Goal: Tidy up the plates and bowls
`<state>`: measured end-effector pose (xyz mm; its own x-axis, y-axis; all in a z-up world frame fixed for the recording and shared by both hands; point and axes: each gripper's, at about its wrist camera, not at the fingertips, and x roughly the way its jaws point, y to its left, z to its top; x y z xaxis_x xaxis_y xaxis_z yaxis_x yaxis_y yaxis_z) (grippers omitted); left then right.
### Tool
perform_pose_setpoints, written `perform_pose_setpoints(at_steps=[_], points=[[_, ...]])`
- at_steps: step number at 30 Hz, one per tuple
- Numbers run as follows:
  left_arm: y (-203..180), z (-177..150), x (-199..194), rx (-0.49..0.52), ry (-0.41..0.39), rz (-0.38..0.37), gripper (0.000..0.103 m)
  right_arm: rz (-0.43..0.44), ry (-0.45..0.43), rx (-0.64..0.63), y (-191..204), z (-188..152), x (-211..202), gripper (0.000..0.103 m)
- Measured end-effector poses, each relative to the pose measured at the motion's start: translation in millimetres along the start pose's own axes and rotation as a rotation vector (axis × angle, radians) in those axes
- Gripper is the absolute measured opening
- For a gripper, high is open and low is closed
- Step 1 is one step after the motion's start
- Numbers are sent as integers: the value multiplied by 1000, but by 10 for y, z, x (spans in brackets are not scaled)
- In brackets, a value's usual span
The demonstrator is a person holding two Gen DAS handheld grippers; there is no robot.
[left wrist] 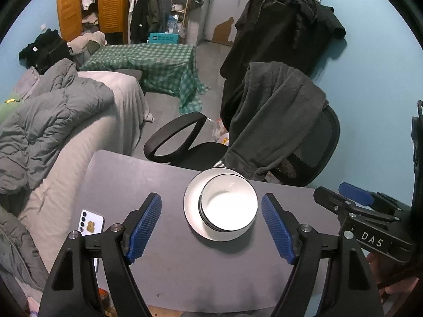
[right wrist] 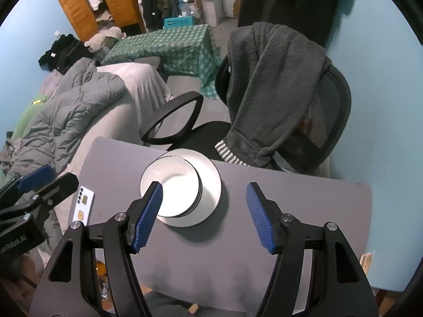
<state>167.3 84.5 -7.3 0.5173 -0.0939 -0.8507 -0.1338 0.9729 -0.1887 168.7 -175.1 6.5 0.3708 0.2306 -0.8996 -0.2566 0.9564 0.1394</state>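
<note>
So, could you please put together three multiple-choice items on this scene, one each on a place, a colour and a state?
1. Where do the stacked bowls sit?
A. on the white plate
B. on the office chair
C. on the phone

2. What colour are the pads of the tongs?
A. red
B. blue
C. green

3. How stand the left tongs and right tongs?
A. both shut on a bowl
B. one holding the plate
C. both open, holding nothing

Answers: 1 A, the plate's rim rings the bowls; 2 B, ribbed blue pads in both views; 3 C, wide gaps, nothing between.
</note>
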Motion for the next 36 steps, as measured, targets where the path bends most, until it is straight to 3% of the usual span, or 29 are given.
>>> perform_pose_setpoints(at_steps=[8,36], points=[[-28,-114,-61,-4,23,-21,79,6,-18,25,7,-99,-162,64],[-93,-224,-157,44,23,23,79,22,-16,23,-1,-176,-250,64]])
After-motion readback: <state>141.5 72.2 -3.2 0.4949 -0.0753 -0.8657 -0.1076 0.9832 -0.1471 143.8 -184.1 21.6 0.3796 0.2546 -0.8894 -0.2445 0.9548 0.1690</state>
